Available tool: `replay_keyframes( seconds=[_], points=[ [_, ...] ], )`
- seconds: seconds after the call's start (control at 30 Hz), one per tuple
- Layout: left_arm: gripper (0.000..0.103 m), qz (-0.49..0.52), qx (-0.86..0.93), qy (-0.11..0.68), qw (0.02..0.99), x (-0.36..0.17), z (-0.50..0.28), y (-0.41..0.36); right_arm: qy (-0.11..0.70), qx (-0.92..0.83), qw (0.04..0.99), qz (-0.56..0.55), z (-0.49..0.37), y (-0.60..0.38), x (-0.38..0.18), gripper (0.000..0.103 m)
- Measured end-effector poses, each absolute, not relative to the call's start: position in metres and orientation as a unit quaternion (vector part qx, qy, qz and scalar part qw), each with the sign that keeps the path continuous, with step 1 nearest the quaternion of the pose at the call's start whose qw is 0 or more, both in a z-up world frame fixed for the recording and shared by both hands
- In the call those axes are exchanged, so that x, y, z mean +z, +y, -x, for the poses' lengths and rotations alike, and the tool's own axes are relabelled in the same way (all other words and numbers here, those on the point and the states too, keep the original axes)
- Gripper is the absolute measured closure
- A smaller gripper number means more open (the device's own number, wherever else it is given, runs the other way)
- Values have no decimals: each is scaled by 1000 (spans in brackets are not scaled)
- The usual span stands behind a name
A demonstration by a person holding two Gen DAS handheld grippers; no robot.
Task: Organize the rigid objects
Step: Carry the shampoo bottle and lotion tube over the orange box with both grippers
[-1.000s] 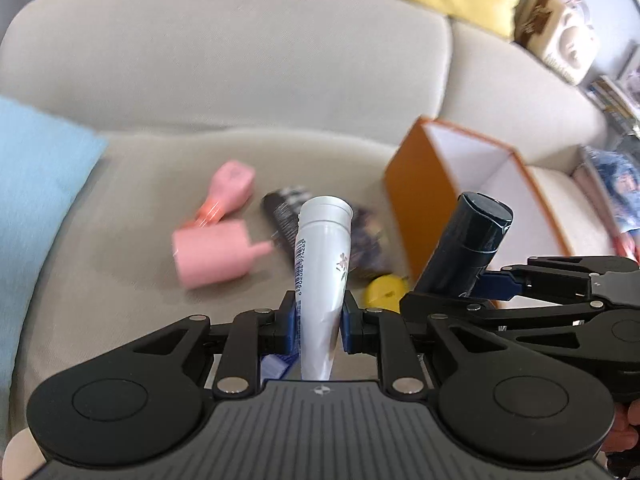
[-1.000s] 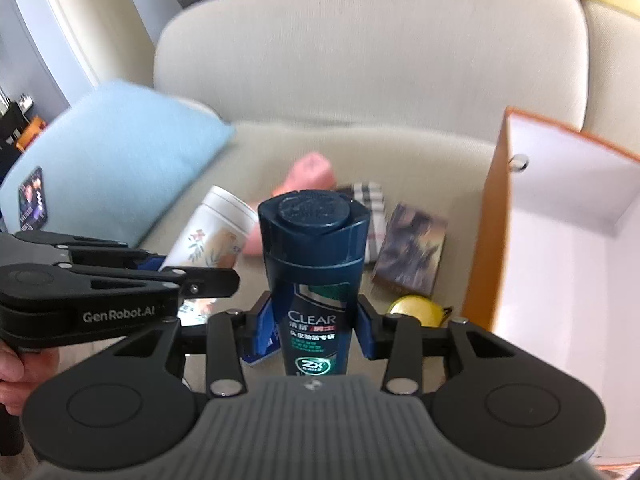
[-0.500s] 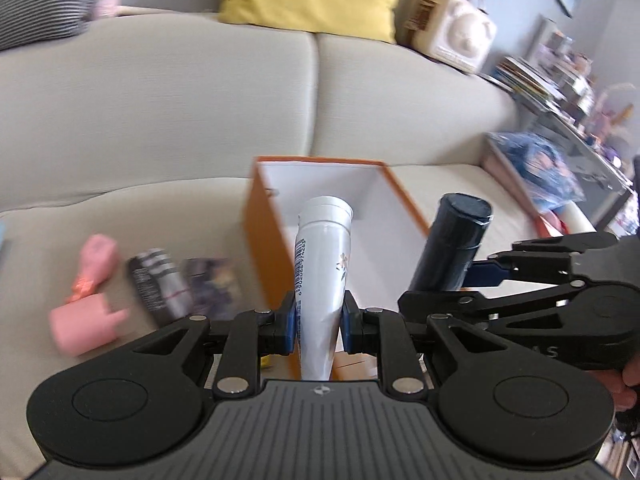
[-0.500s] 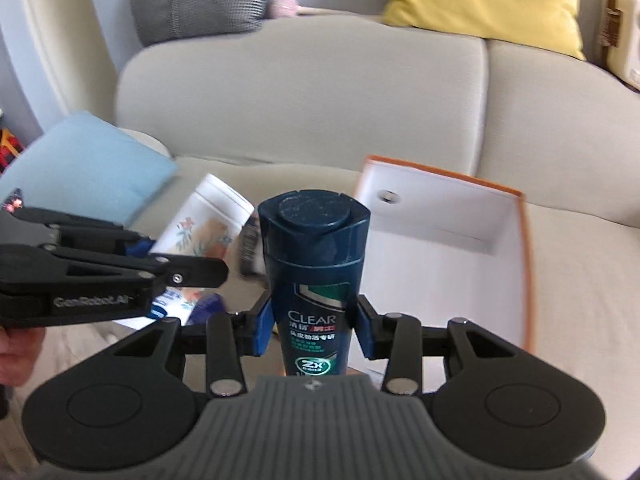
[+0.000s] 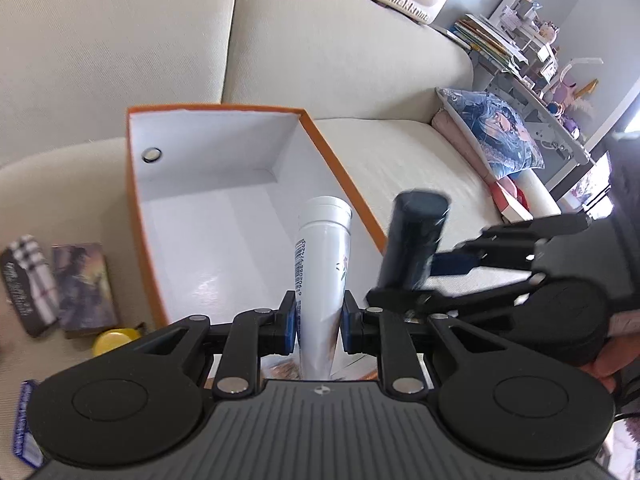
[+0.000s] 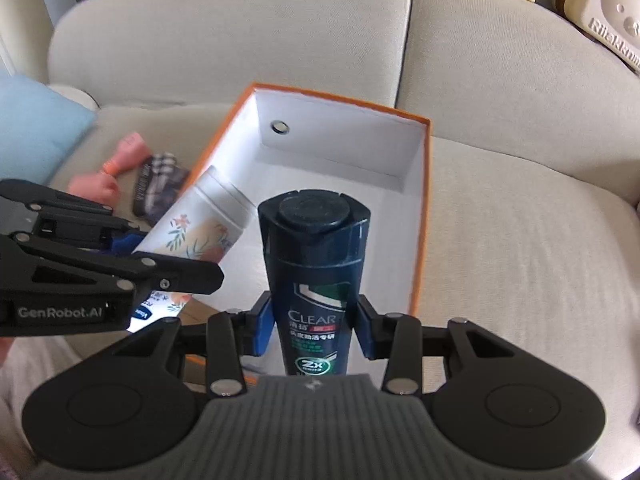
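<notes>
Box: orange box (image 5: 138, 216) with a white inside sits open on the beige sofa (image 5: 120, 40); as far as both views show, nothing lies in it yet.
Left gripper: left gripper (image 5: 318, 326) has its blue pads closed on the lower part of a white tube (image 5: 322, 272) with flower print, cap end pointing away from the camera; the tube hangs over the near right part of the box opening.
Right gripper: right gripper (image 6: 316, 330) clamps a dark shampoo bottle (image 6: 314, 260) marked CLEAR at its label, cap away from the camera; in the right wrist view it is over the near end of the box, while in the left wrist view it seems at or just past the right wall, so I cannot tell exactly.
Done so far: two rigid items are picked up and brought to the box; neither is released or resting on the box floor.
Left on the cushion: pink piece (image 6: 126, 152) and a second pink piece (image 6: 94, 186) beside it, a plaid-patterned pack (image 5: 26, 280), a dark picture-printed box (image 5: 84, 286) touching it, a yellow round thing (image 5: 112, 340) near the box's outer corner, and a blue-edged packet (image 5: 24, 420) at the frame edge.
Progress, as a judgement: early; the box looks empty and at least six things wait outside it.
Next need, as a judgement: lower both items inside the walls and open the fingers, keeping the two grippers from knocking each other, since they are close side by side.
Not shown: whether more things lie beyond the frames.
</notes>
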State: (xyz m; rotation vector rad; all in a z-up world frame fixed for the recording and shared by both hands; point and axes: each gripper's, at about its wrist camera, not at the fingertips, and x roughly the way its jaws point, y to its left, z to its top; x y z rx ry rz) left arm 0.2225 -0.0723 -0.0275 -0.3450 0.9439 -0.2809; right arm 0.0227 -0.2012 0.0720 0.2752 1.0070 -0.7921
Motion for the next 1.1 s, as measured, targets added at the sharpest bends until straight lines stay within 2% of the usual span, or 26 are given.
replay_keyframes(
  seconds=[0.23, 0.6, 0.97, 1.07, 1.1],
  points=[
    [80, 189, -146, 471, 849, -50, -245, -75, 526, -364, 755, -144, -33, -227, 29, 60],
    [80, 215, -140, 493, 831, -77, -268, -64, 554, -367, 720, -200, -40, -255, -18, 60],
    [80, 261, -133, 521, 802, -98, -288, -61, 566, -383, 709, -174, -45, -256, -22, 60],
    [80, 271, -130, 527, 795, -102, -292, -67, 567, -381, 711, -167, -41, -255, -18, 57],
    [80, 275, -129, 529, 792, -103, -292, -68, 566, -382, 712, -165, -40, -254, -16, 52]
  ],
)
